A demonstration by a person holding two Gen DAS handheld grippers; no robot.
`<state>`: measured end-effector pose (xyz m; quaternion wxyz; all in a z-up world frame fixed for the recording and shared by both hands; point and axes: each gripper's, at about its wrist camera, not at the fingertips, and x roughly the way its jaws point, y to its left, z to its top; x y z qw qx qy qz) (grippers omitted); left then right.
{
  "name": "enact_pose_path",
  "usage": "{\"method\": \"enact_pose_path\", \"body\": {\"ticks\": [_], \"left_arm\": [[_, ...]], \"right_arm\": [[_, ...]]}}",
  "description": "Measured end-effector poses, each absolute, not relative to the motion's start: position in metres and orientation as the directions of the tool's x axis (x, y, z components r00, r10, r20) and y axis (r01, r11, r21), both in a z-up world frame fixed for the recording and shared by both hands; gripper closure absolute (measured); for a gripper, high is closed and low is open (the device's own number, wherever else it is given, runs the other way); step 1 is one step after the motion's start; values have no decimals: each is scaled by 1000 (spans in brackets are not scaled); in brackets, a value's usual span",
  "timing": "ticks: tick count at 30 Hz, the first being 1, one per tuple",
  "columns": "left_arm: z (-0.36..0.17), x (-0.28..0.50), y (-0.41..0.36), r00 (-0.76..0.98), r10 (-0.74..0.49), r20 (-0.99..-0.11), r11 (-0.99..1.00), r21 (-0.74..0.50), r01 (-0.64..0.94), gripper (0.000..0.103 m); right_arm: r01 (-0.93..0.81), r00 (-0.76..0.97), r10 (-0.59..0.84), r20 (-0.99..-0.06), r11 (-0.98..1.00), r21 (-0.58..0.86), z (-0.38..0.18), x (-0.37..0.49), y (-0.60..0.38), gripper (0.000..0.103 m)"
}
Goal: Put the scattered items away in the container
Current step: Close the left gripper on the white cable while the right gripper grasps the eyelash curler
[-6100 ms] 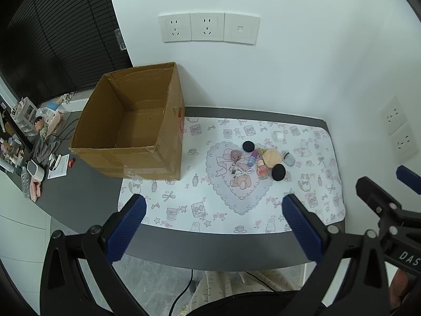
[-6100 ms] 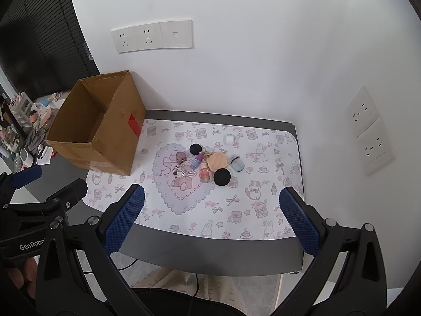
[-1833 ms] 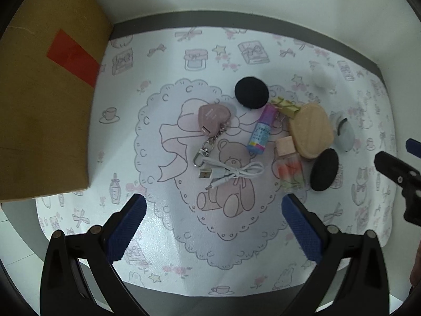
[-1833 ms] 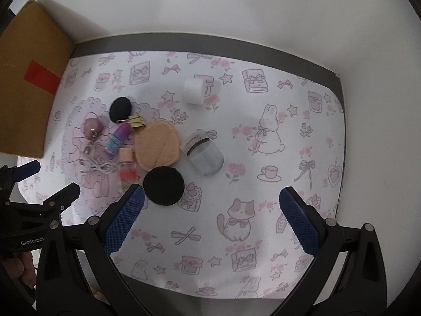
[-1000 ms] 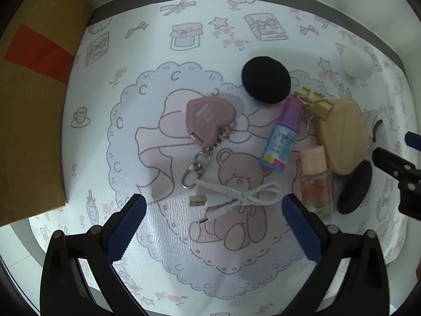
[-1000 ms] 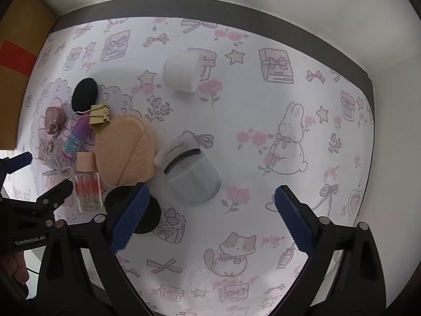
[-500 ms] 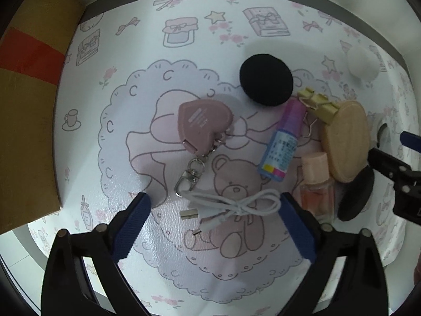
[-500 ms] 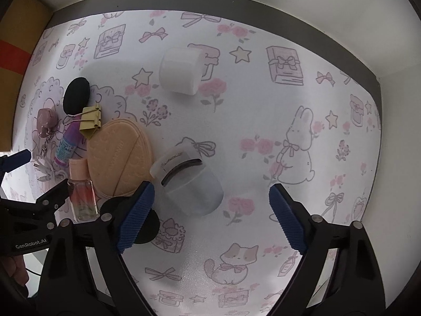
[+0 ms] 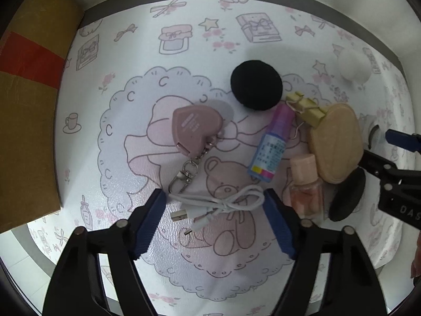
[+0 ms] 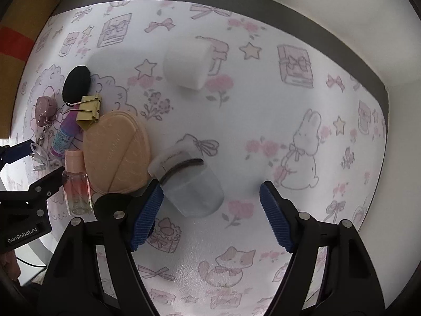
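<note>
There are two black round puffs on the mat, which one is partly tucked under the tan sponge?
The black puff near the pink-capped bottle; the tan sponge overlaps its edge. The other black puff lies fully exposed beside the yellow binder clip.

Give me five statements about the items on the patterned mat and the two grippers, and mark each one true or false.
1. The white coiled USB cable lies between the jaws of the left gripper. True; those jaws have just been closing and do not yet press on it.
2. The yellow binder clip sits inside the brown cardboard box. False; it lies on the mat beside the beige oval powder puff.
3. The pink heart-shaped keychain has a metal clasp attached. True.
4. The right gripper is clamped on the small white cylinder. False; the cylinder lies apart, farther up the mat, and the jaws, which have just been closing, flank the translucent eyelash curler case.
5. The small clear bottle with a peach cap stands upright. False; it lies on its side.
</note>
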<state>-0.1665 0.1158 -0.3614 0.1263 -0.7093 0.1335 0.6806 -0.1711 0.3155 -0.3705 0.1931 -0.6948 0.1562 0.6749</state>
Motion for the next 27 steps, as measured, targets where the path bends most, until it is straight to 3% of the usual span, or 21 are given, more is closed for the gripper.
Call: {"method": "enact_pose_path", "body": {"ticks": [9, 12, 14, 17, 23, 27], "left_arm": [[-360, -167, 116, 40, -17, -999, -928, 1, -371, 36], [-360, -167, 114, 41, -14, -999, -931, -3, -366, 37], [-359, -168, 112, 47, -7, -999, -933, -11, -359, 37], [-358, -169, 109, 54, -3, -999, -935, -16, -353, 39], [-353, -167, 103, 53, -3, -999, -937, -16, -349, 41], [-348, -165, 100, 46, 3, -999, -938, -19, -346, 43]], "right_arm": [[-663, 23, 11, -1000, -748, -24, -370, -173, 318, 32], [-677, 16, 16, -1000, -736, -23, -366, -173, 319, 43], [-678, 14, 19, -1000, -734, -24, -364, -172, 320, 60], [-676, 12, 13, -1000, -737, -18, -363, -170, 324, 65], [-425, -2, -41, -999, -905, 38, -361, -163, 327, 66], [-386, -9, -43, -999, -921, 43, -356, -160, 327, 66]]}}
